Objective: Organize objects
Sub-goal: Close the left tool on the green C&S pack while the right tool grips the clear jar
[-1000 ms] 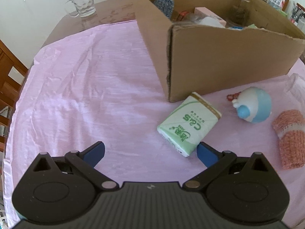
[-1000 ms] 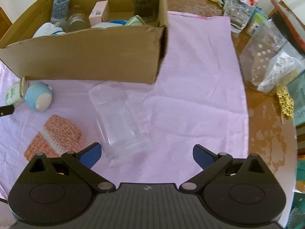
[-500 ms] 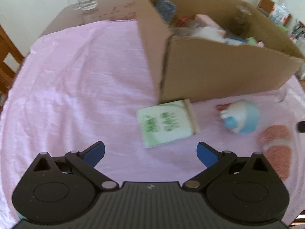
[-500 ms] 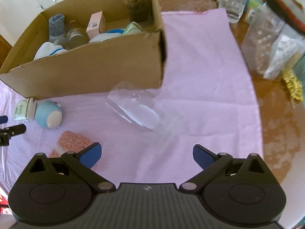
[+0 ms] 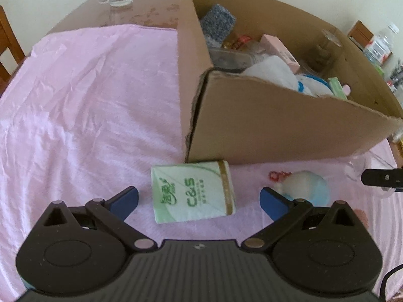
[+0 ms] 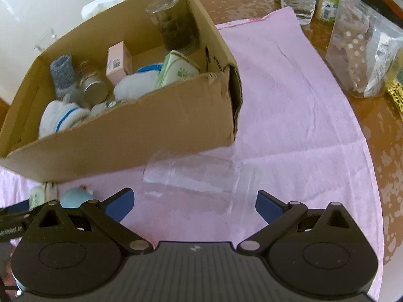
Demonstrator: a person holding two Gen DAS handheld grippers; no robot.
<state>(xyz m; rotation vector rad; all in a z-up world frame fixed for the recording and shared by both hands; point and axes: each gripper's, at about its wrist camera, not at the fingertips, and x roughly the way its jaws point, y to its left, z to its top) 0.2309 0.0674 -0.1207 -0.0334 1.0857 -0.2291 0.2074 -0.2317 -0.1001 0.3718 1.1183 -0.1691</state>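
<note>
Fingers first: on our left gripper (image 5: 199,197) both blue-tipped fingers (image 5: 125,199) are spread wide and hold nothing, and on our right gripper (image 6: 194,202) the blue-tipped fingers (image 6: 120,202) are likewise spread and empty.

Between the left fingers, a little ahead of the tips and not touching either, lies the green-and-white soft pack of tissues (image 5: 192,191), flat on the pink cloth (image 5: 83,105) that covers the tabletop. We judge it light and squashy, with a slick wrapper; closing across its short sides, low near the cloth, should hold it without crushing much.

Between the right fingers, just ahead of the tips, lies the clear plastic cup (image 6: 199,176) on its side, mouth turned left. We judge it very light, thin-walled and slippery, apt to roll or buckle, so we would take it across the body near the stiffer rim, with gentle pressure.

Farther out, the round blue-and-white toy (image 5: 306,188) sits just right of the tissues. Behind everything stands the open brown cardboard box (image 6: 131,136), already holding socks, tins and a jar, where we expect both things belong.
</note>
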